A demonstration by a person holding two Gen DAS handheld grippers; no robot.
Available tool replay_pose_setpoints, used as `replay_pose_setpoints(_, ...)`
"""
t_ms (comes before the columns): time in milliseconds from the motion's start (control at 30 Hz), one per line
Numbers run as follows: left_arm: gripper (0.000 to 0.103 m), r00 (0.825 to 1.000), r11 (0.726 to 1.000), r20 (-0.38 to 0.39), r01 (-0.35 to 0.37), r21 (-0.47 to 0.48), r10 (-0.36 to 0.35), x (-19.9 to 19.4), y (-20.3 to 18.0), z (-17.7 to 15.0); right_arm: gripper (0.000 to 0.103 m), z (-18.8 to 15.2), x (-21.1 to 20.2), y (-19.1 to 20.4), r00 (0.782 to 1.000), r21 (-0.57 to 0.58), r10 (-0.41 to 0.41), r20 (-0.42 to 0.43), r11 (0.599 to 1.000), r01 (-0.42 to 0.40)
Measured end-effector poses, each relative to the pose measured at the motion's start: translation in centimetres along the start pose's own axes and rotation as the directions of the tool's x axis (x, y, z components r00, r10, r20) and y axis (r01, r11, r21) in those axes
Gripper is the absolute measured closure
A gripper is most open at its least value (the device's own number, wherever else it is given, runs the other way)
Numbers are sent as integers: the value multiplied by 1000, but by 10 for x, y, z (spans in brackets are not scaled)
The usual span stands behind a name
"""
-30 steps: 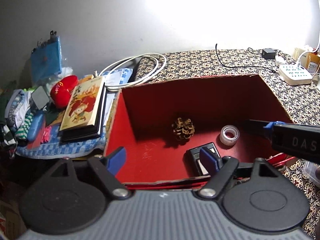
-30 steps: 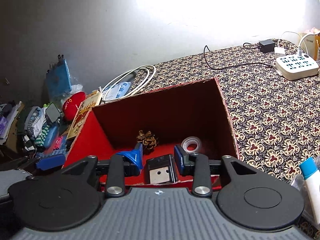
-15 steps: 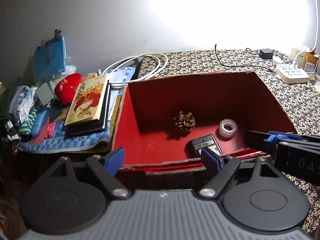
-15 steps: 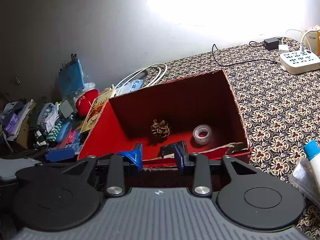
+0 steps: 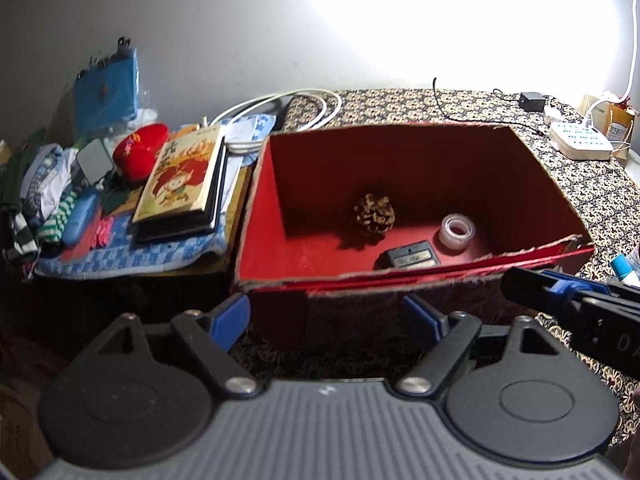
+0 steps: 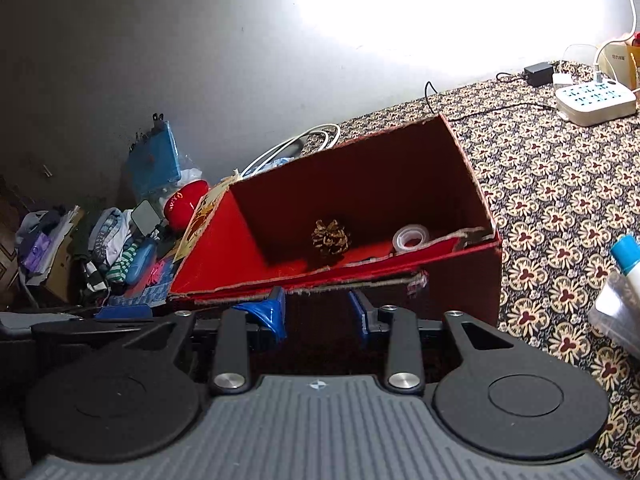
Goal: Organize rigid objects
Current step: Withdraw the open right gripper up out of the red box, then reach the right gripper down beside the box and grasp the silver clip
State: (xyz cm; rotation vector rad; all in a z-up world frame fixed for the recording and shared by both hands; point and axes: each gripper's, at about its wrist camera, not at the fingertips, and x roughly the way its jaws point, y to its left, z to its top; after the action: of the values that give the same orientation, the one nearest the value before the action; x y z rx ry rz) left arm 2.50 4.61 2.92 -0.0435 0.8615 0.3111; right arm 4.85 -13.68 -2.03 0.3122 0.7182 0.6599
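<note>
A desk (image 6: 560, 184) under a dark floral-patterned cloth carries an open red cardboard box (image 5: 404, 160) — with a white power strip (image 6: 596, 100) and black adapter (image 6: 538, 69) near the wall.

Red box on the patterned cloth, gripper parked just short of it

The gripper (image 6: 316, 314) has its jaws apart with nothing between them; box (image 6: 460, 276) at 12 o'clock holds a pinecone (image 6: 331, 237) and tape roll (image 6: 410, 238), power strip (image 6: 596, 100) at 2 o'clock.

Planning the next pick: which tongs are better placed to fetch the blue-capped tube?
Right. The blue-capped tube lies right of the red box, on the right tongs' side; the left tongs face the box front, farther left.
</note>
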Motion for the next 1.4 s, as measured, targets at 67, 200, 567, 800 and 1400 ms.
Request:
replay_pose_setpoints(67, 19, 1000, 1000, -16, 4, -14, -4, 3, 5, -4, 85, -4, 2, -2, 1000, 6, 9, -22, 1000, -9)
replay_pose_setpoints(200, 19, 999, 999, -44, 22, -31, -24, 10, 12, -17, 85, -14, 8, -3, 998, 10, 13, -69, 1000, -13)
replay_pose_setpoints(567, 24, 981, 983, -64, 186, 12, -185, 21, 11, -58, 85, -36, 30, -21, 978, 83, 4, -206, 996, 14)
replay_pose_setpoints(800, 26, 955, 954, -77, 291, 79, -285, 36, -6, -77, 85, -39, 37, -42, 970, 191, 15, -244, 981, 33)
replay_pose_setpoints(1400, 56, 934, 927, -158, 342, 152, -319, 81, -37, -76, 85, -32, 65, -60, 946, 244, 93, -311, 970, -15)
